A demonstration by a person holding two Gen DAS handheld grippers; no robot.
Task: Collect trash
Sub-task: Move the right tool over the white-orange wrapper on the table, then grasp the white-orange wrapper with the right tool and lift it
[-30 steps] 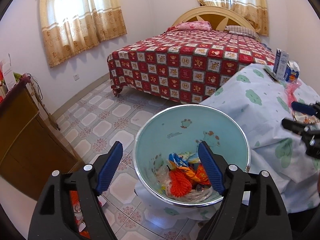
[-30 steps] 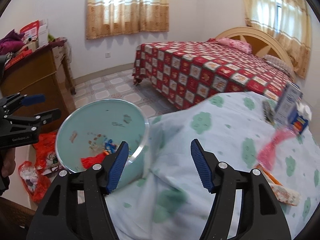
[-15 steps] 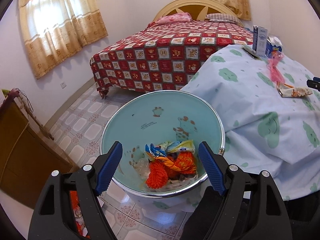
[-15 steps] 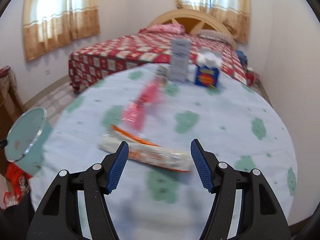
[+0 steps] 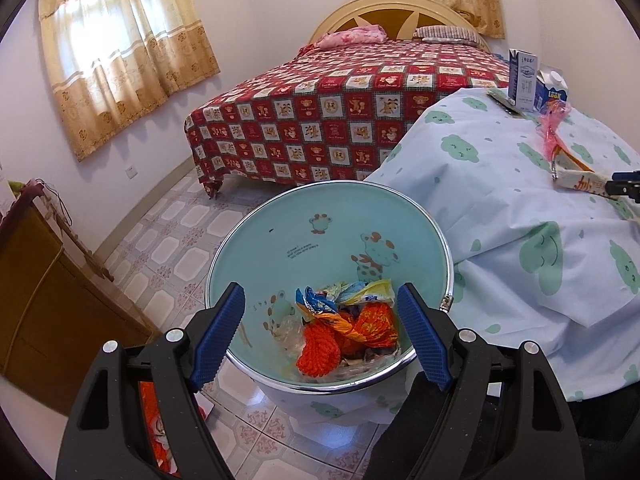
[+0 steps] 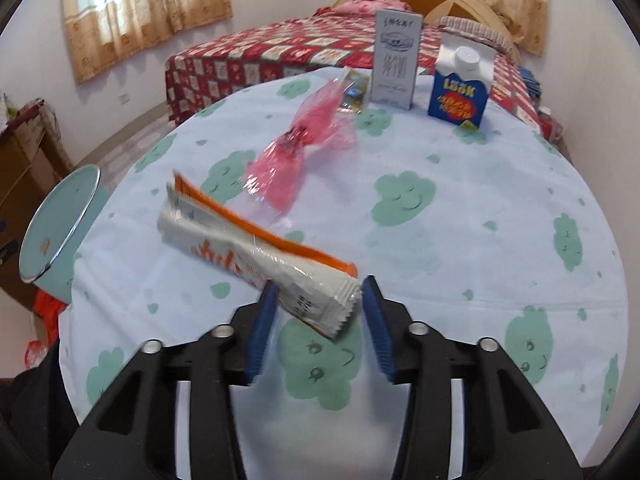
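Observation:
A light-blue trash bin (image 5: 320,240) with a metal rim stands beside the round table and holds several crumpled wrappers (image 5: 344,328). My left gripper (image 5: 320,336) is open and empty just over the bin's near rim. On the tablecloth lies a long white and orange wrapper (image 6: 256,248). My right gripper (image 6: 318,312) is open, its jaws on either side of the wrapper's near end, apart from it. A pink plastic wrapper (image 6: 304,148) lies further back. The bin also shows in the right wrist view (image 6: 56,224), at the left.
A grey box (image 6: 396,64), a blue carton (image 6: 458,88) and a small dark packet (image 6: 354,94) stand at the table's far side. The table has a cloud-print cloth (image 6: 480,240). A bed (image 5: 340,112) is behind; a wooden cabinet (image 5: 36,300) is left.
My right gripper swung from the bin to the table, came up to the white and orange wrapper, and its jaws narrowed around the near end. My left gripper stayed over the bin.

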